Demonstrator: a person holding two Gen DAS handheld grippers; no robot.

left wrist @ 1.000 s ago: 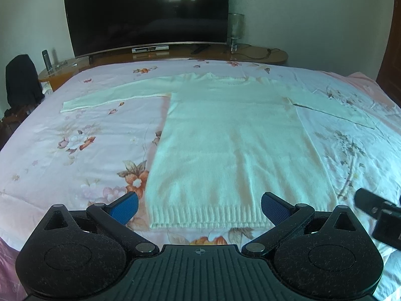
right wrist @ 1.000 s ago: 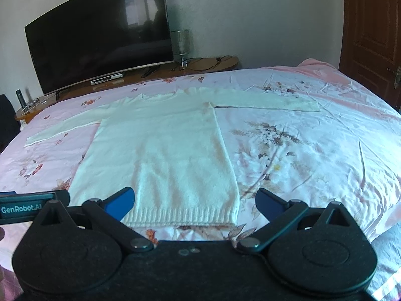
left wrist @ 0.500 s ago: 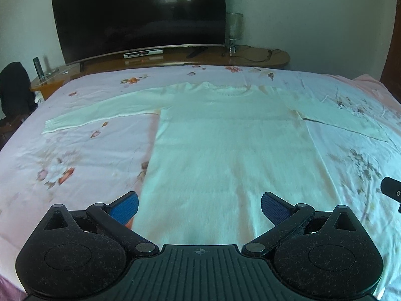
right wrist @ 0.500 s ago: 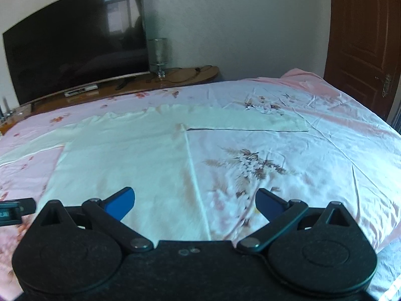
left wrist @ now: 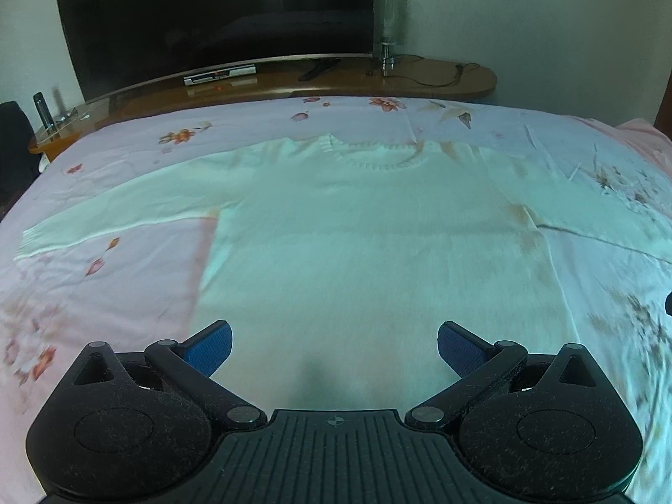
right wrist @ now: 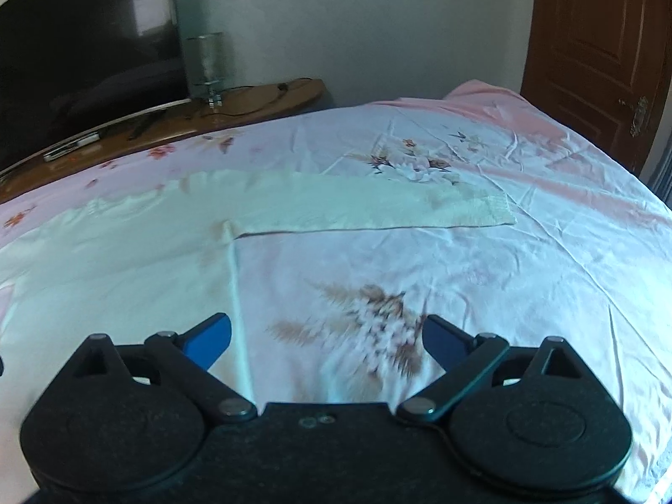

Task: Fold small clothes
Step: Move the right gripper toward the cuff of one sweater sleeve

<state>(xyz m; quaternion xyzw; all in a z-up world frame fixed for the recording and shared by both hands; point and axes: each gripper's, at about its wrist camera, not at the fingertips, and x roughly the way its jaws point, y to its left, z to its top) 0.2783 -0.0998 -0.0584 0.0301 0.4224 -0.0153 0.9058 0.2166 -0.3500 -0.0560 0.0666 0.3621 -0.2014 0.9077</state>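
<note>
A pale white knit sweater (left wrist: 369, 235) lies flat on the bed, neck toward the far edge, both sleeves spread out sideways. My left gripper (left wrist: 334, 344) hovers open over the sweater's lower body, nothing between its blue pads. In the right wrist view the sweater's right sleeve (right wrist: 357, 206) stretches across the sheet, and the body's side edge (right wrist: 235, 277) runs down toward the left finger. My right gripper (right wrist: 327, 336) is open above the floral sheet just beside that edge. The sweater's hem is hidden under the grippers.
The bed carries a pink floral sheet (right wrist: 525, 277). Behind it a wooden console (left wrist: 445, 80) holds a large dark TV (left wrist: 218, 17), a glass lamp (left wrist: 388, 29) and cables. A brown door (right wrist: 596, 50) stands at the right.
Both grippers have moved forward over the bed, away from the hem toward the sweater's chest. The right one has also swung rightward toward the right sleeve. Both stayed open.
</note>
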